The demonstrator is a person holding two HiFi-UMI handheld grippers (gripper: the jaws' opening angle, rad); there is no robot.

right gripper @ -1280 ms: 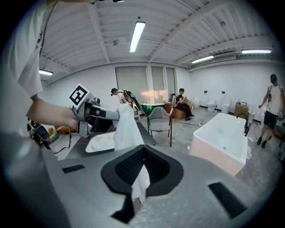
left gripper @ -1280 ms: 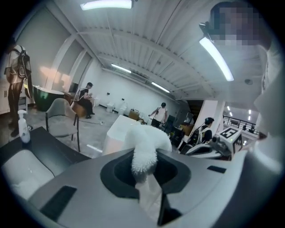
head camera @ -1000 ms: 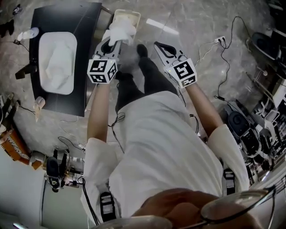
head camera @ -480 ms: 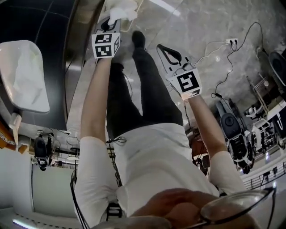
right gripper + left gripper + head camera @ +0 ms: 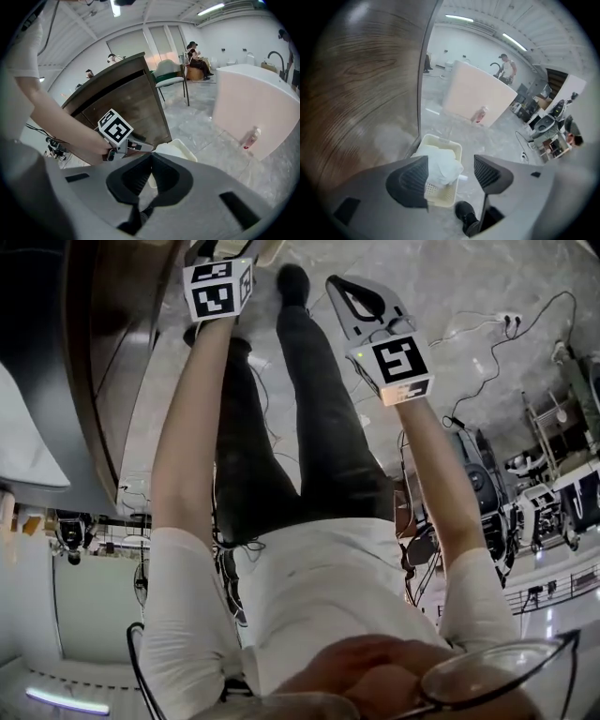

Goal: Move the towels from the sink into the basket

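towel [image 5: 438, 164] is in the basket [image 5: 440, 199] on the floor, heaped above the rim, right beside the cabinet [image 5: 356, 93]. your left gripper [image 5: 451, 172] hangs over it w/ jaws spread. they've just been opening, and nothing's pinched btwn the pads. the towel looks to lie clear below them, tho the angle makes that hard to be sure of. right gripper [image 5: 151, 176] has its jaws pressed together, empty.

what could go wrong:
- the heap leans toward the basket's open side, so a fold may slide over the rim if you brush it on the way up.
- if a corner is caught on a ribbed pad, lifting drags the towel back out. go straight up and watch for it.
- your shoe [image 5: 465, 216] is just beside the basket, so a step could knock or tip it.
- only a sliver of the sink [image 5: 52, 474] shows in the head view, so don't assume it's empty. the right gripper's jaws must open before any grab there.
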